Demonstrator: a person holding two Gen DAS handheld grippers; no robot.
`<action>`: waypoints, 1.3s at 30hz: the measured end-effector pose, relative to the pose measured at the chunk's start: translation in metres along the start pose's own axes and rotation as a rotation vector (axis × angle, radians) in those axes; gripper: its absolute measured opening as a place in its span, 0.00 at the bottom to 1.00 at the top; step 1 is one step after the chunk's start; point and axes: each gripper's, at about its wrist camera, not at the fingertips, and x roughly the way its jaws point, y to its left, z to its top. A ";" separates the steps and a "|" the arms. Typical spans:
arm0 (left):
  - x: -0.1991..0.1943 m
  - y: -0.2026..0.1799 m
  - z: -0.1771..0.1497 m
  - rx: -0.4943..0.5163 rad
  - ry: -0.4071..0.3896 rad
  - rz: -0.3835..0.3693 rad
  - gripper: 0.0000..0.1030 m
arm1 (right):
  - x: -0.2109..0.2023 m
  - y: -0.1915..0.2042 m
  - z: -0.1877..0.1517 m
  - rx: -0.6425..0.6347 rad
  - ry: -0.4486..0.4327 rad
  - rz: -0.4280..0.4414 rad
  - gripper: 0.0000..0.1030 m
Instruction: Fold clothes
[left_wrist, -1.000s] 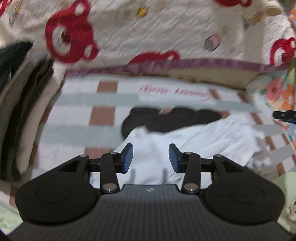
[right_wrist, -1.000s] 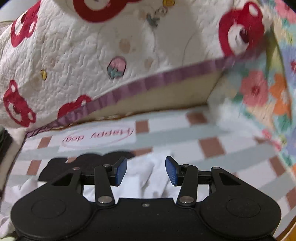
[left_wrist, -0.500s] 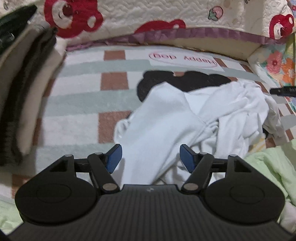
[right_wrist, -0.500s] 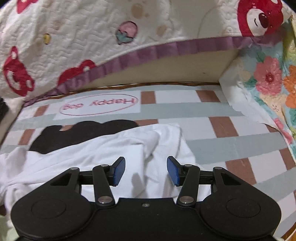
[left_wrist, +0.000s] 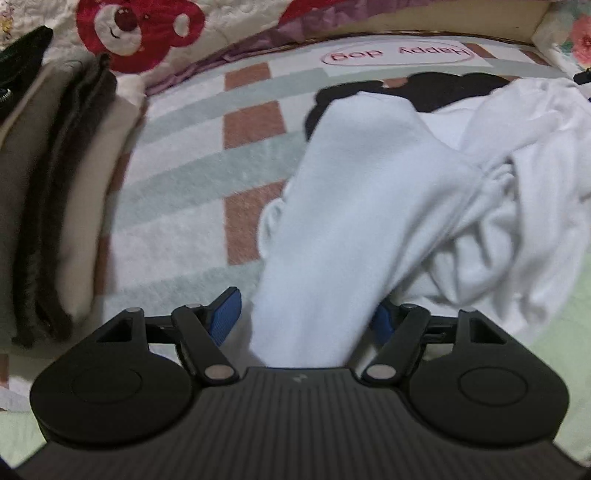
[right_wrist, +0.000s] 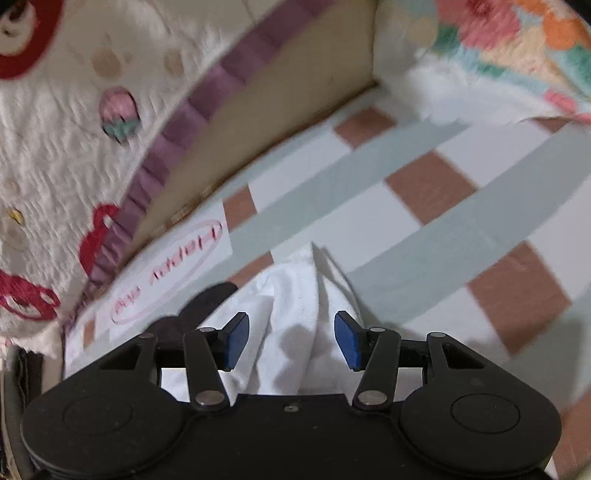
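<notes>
Checked mat (left_wrist: 177, 206): pale green and white bands with brown squares, spread under everything; a "Happy dog" label (left_wrist: 397, 55) at 12 o'clock in my left view.

Quilt (right_wrist: 55, 147): white, red bears, purple trim, rising along the far edge at 10 o'clock in my right view. Floral cloth (right_wrist: 517, 48) at 2 o'clock there.

Folded stack (left_wrist: 55, 206): dark and beige layers, at 9 o'clock in my left view, well apart from the garment.

White garment (left_wrist: 369, 206): crumpled on the mat, over a black piece (left_wrist: 436, 90) at 1 o'clock. One long part runs from 12 o'clock down between my left fingers (left_wrist: 224, 317).

Left gripper (left_wrist: 306, 319): fingers spread wide, cloth between them, not clamped; the right pad is mostly hidden.

Right gripper (right_wrist: 291, 339): fingers apart, a raised ridge of the garment (right_wrist: 310, 314) between them; whether they touch it I cannot tell, the view being blurred.
</notes>
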 end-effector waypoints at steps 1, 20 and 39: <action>0.001 0.001 0.001 -0.004 -0.007 -0.001 0.48 | 0.009 0.001 0.004 -0.005 0.020 -0.003 0.55; -0.018 0.023 0.015 -0.126 -0.198 0.107 0.14 | -0.014 0.039 0.048 -0.170 -0.235 0.178 0.06; -0.131 0.016 -0.014 -0.320 -0.488 0.133 0.05 | -0.176 0.019 -0.029 -0.332 -0.318 0.290 0.06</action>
